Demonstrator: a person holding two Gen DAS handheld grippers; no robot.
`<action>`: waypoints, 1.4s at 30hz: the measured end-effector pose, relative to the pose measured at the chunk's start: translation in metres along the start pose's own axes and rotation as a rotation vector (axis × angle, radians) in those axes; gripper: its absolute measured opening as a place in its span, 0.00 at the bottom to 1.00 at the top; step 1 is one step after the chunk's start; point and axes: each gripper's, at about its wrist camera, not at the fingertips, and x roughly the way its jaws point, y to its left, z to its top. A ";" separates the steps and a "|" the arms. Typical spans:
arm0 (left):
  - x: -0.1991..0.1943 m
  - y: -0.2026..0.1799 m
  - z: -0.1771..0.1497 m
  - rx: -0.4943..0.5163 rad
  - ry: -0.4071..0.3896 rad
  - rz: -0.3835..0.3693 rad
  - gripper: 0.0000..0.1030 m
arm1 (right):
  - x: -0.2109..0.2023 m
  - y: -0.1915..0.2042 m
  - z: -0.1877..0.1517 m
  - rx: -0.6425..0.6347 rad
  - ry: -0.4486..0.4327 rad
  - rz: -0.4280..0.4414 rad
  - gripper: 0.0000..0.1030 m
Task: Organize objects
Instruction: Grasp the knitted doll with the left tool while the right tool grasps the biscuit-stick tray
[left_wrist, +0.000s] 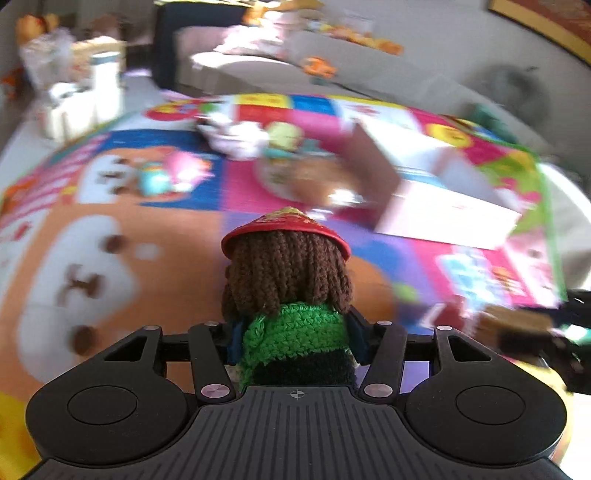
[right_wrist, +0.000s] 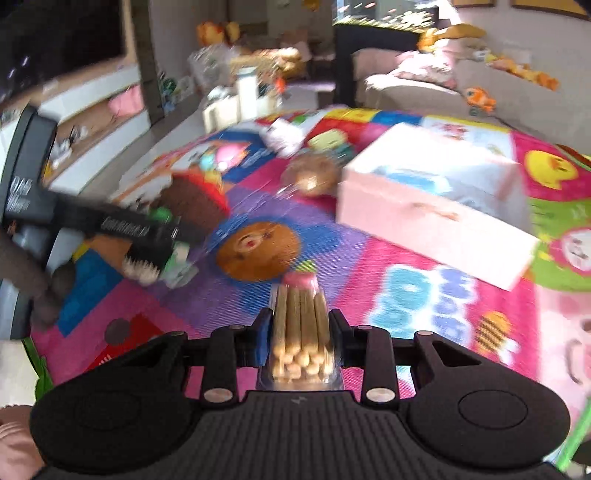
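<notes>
The left gripper (left_wrist: 295, 343) fingers clamp a soft, light crocheted doll (left_wrist: 288, 280) at its squashy waist. The right gripper (right_wrist: 299, 343) fingers pinch a slick, crushable clear tube of biscuit sticks (right_wrist: 301, 332) mid-body; I judge gentle pressure suits it

The crocheted doll (left_wrist: 288, 295) is rough knitted yarn, brown and green, under a glossy red hat (left_wrist: 286, 230). The left gripper (left_wrist: 295, 343) is matt black ribbed plastic with small metal pins. The clear container of biscuit sticks (right_wrist: 301, 332) looks like glossy plastic. The play mat (right_wrist: 369, 266) seems smooth printed foam.
</notes>
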 end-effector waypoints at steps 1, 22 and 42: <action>-0.001 -0.009 0.004 -0.001 0.002 -0.035 0.55 | -0.008 -0.007 -0.002 0.020 -0.020 -0.008 0.31; 0.171 -0.165 0.149 0.167 0.082 -0.013 0.59 | -0.067 -0.100 -0.046 0.213 -0.138 -0.052 0.28; 0.020 -0.050 0.069 0.049 -0.254 -0.151 0.59 | -0.029 -0.052 -0.068 -0.006 0.111 -0.154 0.31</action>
